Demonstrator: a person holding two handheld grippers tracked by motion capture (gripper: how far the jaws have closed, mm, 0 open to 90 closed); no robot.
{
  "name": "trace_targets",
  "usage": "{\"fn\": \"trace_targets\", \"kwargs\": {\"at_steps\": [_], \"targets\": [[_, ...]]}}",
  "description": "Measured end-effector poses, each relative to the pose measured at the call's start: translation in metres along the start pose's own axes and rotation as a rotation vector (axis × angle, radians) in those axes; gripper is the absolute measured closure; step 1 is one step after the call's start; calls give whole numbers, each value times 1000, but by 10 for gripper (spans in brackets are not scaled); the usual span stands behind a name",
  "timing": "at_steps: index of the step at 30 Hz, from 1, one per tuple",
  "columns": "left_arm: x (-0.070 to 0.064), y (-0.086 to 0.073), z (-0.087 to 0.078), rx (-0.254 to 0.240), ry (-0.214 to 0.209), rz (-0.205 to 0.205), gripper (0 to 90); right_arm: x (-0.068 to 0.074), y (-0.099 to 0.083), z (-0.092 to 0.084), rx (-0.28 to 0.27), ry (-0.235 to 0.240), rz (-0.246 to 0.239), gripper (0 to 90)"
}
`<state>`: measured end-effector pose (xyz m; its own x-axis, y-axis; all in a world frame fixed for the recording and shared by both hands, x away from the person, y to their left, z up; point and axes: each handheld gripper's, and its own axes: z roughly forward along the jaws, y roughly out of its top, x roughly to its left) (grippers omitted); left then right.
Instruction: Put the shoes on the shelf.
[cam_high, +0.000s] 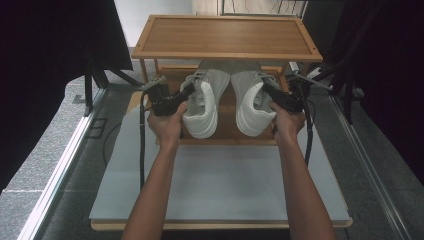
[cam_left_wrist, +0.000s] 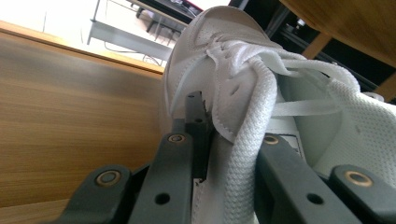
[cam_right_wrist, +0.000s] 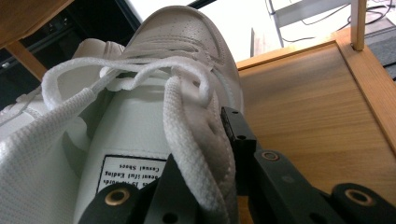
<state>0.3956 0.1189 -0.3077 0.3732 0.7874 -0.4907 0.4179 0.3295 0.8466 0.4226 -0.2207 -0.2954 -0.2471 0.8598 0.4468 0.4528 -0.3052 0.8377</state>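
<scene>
On the lower shelf (cam_high: 226, 131) of a two-tier wooden rack, under the top shelf (cam_high: 225, 36), a pair of white sneakers sits side by side, toes pointing away from the person. Left gripper (cam_high: 186, 92) has its jaws closed down on the collar/lace edge of the left shoe (cam_high: 202, 107) — seen close in the left gripper view, one jaw lies outside the upper, the other inside the opening, a lace (cam_left_wrist: 247, 140) running between them. Right gripper (cam_high: 269, 91) is clamped likewise on the inner-side wall of the right shoe (cam_high: 250, 107); its own view shows a lace (cam_right_wrist: 187, 140) draped over the pinch and a printed insole label (cam_right_wrist: 133, 175). Both hands grip the tools from below the frame, over the grey table top (cam_high: 220, 185).

Step judged: both shoes grasped, approx. at the point of placing on or lifting off the shelf — which of the two cannot be told. Next move calls for keeping both pinches firm, soles level, and clearing the top shelf's underside w/o snagging laces.
</scene>
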Motion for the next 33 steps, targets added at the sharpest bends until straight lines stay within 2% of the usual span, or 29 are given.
{"fn": "trace_targets", "kwargs": {"at_steps": [4, 17, 25, 33], "targets": [[-1, 1, 5, -14, 33, -4, 822, 3, 0, 3, -12, -3, 19, 846], [-4, -1, 21, -55, 92, -23, 818, 10, 0, 14, -34, -35, 52, 839], [-8, 0, 24, -61, 99, -33, 813, 15, -2, 16, -60, -48, 66, 829], [-14, 3, 25, -77, 101, -48, 808, 17, -5, 15, -86, -40, 110, 824]]}}
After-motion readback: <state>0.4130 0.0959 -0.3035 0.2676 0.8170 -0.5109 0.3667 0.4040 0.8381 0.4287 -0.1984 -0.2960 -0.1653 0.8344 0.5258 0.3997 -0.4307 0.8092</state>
